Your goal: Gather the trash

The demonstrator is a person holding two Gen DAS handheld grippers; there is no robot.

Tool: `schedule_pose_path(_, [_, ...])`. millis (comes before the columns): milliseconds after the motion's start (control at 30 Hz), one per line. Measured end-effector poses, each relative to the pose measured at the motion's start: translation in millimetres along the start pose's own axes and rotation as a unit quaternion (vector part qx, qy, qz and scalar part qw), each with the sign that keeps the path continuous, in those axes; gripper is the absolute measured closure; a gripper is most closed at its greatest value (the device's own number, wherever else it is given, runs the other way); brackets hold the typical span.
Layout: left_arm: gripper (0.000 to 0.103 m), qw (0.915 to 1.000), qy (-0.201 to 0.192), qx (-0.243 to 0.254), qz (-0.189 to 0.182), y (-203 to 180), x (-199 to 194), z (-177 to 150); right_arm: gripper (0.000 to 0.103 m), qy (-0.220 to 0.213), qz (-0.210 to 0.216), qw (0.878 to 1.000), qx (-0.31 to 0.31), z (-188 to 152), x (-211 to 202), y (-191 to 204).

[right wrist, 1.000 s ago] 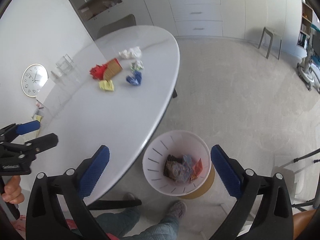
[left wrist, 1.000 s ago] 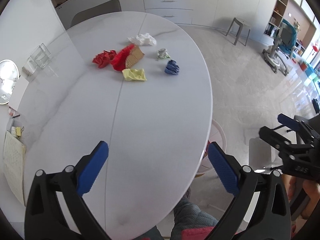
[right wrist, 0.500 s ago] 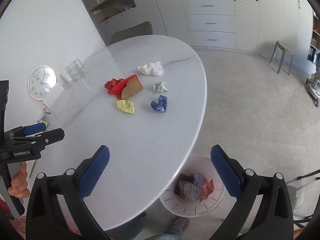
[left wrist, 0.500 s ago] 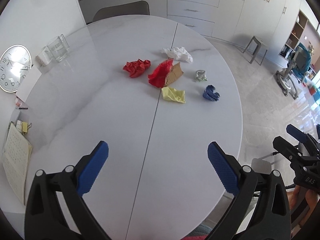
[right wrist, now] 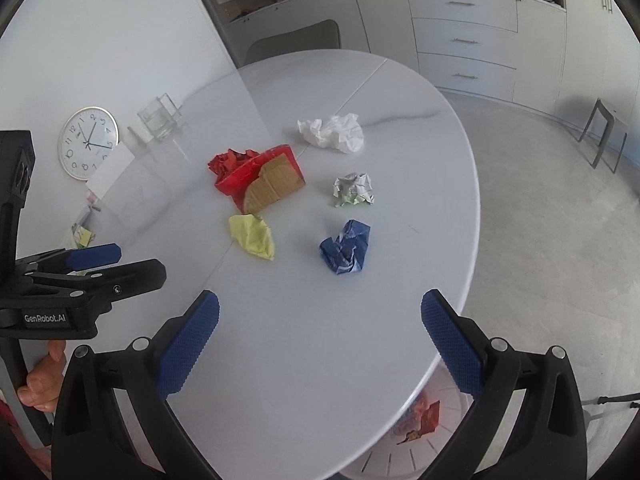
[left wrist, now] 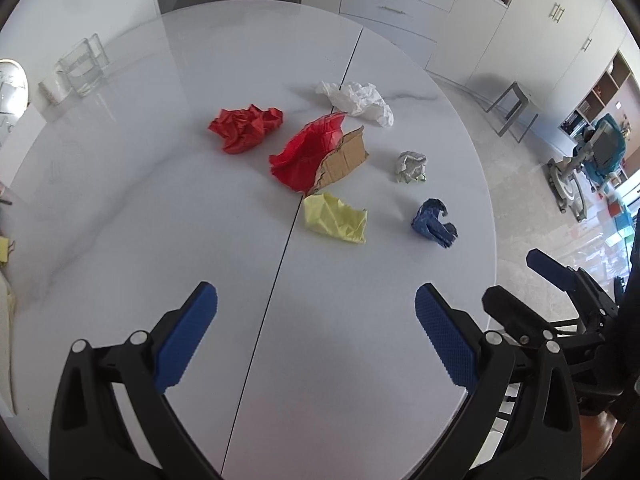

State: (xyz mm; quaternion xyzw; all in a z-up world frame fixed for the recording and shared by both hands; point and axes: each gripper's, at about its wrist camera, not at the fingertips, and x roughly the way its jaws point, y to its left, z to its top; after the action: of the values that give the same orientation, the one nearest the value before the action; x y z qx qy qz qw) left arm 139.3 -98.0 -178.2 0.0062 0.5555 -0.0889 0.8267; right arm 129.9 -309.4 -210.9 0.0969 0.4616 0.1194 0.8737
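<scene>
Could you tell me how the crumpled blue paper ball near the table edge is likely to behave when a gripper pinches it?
The blue paper ball looks loosely crumpled, so it will probably compress between the pads. It seems light, so a nudge may slide it across the glossy table. Its irregular folds suggest it won't roll far.

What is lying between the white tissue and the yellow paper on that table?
Between white tissue and yellow paper lies the red wrapper with torn cardboard, in both views.

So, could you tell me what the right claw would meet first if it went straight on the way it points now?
Probably the blue paper wad, lying apart from the other scraps; the open right claw points over bare table towards it, though depth is unclear.
</scene>
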Motion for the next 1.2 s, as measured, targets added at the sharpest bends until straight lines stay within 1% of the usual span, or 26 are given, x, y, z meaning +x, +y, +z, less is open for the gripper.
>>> schedule_pose_path(67, [0.008, 1.0, 0.006, 0.004, 0.002, -3.7, 15.8, 9.3, 0.013, 0.011, 0.008, 1.0, 0.009, 4.1, 18.1, -8.3])
schedule_pose_path(133, [0.009, 0.9999, 0.014, 0.004, 0.0, -4.0, 27.9, 16.4, 0.018, 0.017, 0.009, 1.0, 0.016, 7.4, 31.1, -13.5])
schedule_pose_path(267, [0.009, 0.9994, 0.029, -0.016, -0.013, 1.7, 48.2, 30.1, 0.021, 0.021, 0.002, 1.0, 0.008, 12.1, 51.5, -13.7])
schedule_pose_path(400, [0.009, 0.9984, 0.042, -0.032, -0.021, 5.0, 62.3, 36.3, 0.022, 0.016, -0.014, 1.0, -0.012, 15.3, 63.0, -8.3])
schedule_pose_path(600, [0.009, 0.9973, 0.055, -0.044, -0.02, 2.8, 78.0, 40.3, 0.035, 0.017, -0.038, 0.999, -0.031, 16.0, 75.2, -5.0])
schedule_pose_path(700, [0.01, 0.9959, 0.065, -0.058, -0.026, 3.7, 83.4, 42.6, 0.05, 0.017, -0.041, 0.998, -0.036, 14.5, 76.1, -5.5])
schedule_pose_path(767, [0.01, 0.9955, 0.067, -0.064, -0.021, 3.0, 85.4, 42.8, 0.063, 0.018, -0.042, 0.998, -0.039, 13.6, 76.8, -6.3])
schedule_pose_path(833, [0.01, 0.9956, 0.067, -0.064, -0.014, 2.0, 88.0, 43.4, 0.07, 0.022, -0.037, 0.998, -0.038, 12.6, 77.7, -8.2])
schedule_pose_path(900, [0.011, 0.9955, 0.07, -0.063, -0.009, -1.2, 91.5, 44.5, 0.071, 0.02, -0.033, 0.999, -0.037, 11.8, 76.5, -9.7])
schedule_pose_path(967, [0.016, 0.9955, 0.071, -0.062, -0.003, -5.0, 95.3, 45.7, 0.072, 0.019, -0.031, 0.999, -0.036, 11.7, 75.0, -10.9])
schedule_pose_path(1100, [0.024, 0.9948, 0.078, -0.066, 0.002, -14.3, 107.2, 50.4, 0.074, 0.016, -0.024, 0.999, -0.021, 12.7, 70.1, -18.1])
schedule_pose_path(1133, [0.029, 0.9944, 0.08, -0.068, 0.003, -15.3, 110.0, 50.8, 0.074, 0.015, -0.023, 0.999, -0.018, 12.8, 69.2, -19.7])
schedule_pose_path(1167, [0.036, 0.9939, 0.084, -0.071, 0.002, -16.0, 113.0, 51.0, 0.074, 0.014, -0.021, 1.0, -0.013, 12.7, 68.2, -21.7])
schedule_pose_path(1200, [0.039, 0.9936, 0.087, -0.072, -0.001, -16.9, 115.9, 51.6, 0.074, 0.013, -0.019, 1.0, -0.008, 12.5, 67.0, -24.0])
